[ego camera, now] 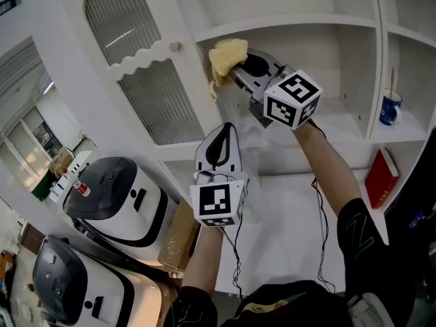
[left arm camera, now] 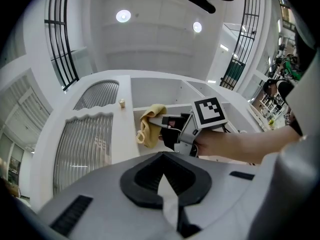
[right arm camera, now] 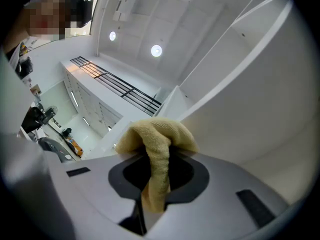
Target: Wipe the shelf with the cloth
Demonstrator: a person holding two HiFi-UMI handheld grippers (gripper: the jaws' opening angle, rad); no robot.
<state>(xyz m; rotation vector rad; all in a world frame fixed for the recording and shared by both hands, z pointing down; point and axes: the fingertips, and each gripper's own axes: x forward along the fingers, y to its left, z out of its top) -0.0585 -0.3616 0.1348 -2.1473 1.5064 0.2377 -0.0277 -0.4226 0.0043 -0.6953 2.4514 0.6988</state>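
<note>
Here the white shelf unit fills the view, with a ribbed glass door on its left side. The right gripper is raised to the left end of the upper shelf board, its jaws pinched tight on a yellow cloth that bunches out in front of them just beside the door. Lower down, the left gripper hangs with its jaws closed together on nothing, and a red book and a blue mug sit in the right-hand compartments
</note>
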